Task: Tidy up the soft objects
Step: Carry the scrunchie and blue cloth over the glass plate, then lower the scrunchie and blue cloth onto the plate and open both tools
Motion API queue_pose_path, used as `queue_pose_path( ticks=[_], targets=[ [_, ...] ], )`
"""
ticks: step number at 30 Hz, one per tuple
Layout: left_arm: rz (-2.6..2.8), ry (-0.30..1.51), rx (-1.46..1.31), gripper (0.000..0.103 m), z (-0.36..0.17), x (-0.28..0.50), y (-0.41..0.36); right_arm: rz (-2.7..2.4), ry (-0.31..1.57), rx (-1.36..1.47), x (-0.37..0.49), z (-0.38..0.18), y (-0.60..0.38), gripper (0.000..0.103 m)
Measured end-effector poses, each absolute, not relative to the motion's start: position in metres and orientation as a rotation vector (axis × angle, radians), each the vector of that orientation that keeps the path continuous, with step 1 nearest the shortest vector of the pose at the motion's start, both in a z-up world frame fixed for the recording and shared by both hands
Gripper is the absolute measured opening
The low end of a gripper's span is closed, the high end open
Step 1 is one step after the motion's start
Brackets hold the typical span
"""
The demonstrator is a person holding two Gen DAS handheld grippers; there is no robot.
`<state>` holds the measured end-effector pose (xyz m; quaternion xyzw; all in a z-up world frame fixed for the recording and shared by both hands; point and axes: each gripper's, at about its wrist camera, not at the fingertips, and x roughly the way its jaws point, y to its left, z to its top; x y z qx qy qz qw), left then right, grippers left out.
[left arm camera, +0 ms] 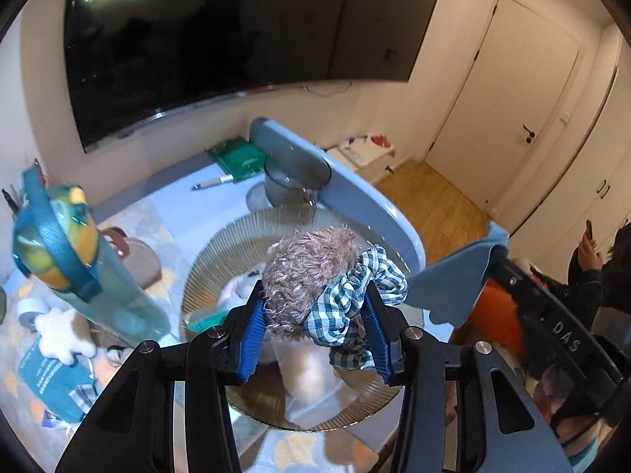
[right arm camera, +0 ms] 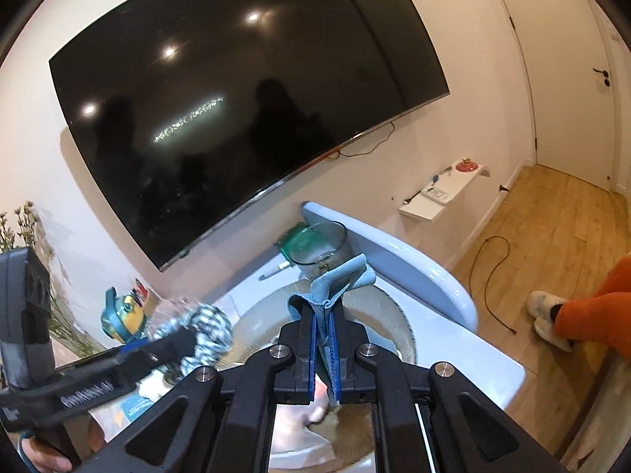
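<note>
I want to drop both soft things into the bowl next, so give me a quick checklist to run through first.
1. Left hand-held gripper shut on the fuzzy brown plush toy and teal checked fabric scrunchie: ok.
2. Right hand-held gripper shut on the light blue cloth: ok.
3. Plush hangs over the ribbed clear glass bowl: ok.
4. Cloth over the bowl: ok, it looks so in the right wrist view.
5. Room left in the bowl: cannot tell; pale things already lie in it.
6. Tall teal water bottle beside the bowl clear of the drop: ok.
</note>
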<state>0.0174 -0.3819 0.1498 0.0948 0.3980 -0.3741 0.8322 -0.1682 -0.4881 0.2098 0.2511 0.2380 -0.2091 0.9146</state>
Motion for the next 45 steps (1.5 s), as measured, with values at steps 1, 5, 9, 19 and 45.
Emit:
queue_pose_path(
  ticks=[1,5,9,19,45],
  targets=[
    [-0.795,0.857,0.201,0.044,0.146,0.017,-0.385,-0.43,0.492,0.516,-0.169,0.209,-0.489,0.005],
    [-0.764,0.874,0.219,0.044,0.139,0.02,-0.389,-0.423,0.501,0.5,-0.166,0.21,-0.488,0.005],
    [-0.732,0.89,0.22,0.044,0.136,0.024,-0.388,-0.409,0.51,0.486,-0.164,0.206,-0.487,0.005],
    [-0.688,0.916,0.196,0.044,0.133,0.026,-0.374,-0.387,0.522,0.496,-0.159,0.203,-0.486,0.005],
    [-0.68,0.913,0.126,0.069,0.143,0.031,-0.355,-0.313,0.498,0.581,-0.152,0.204,-0.483,0.051]
  ],
)
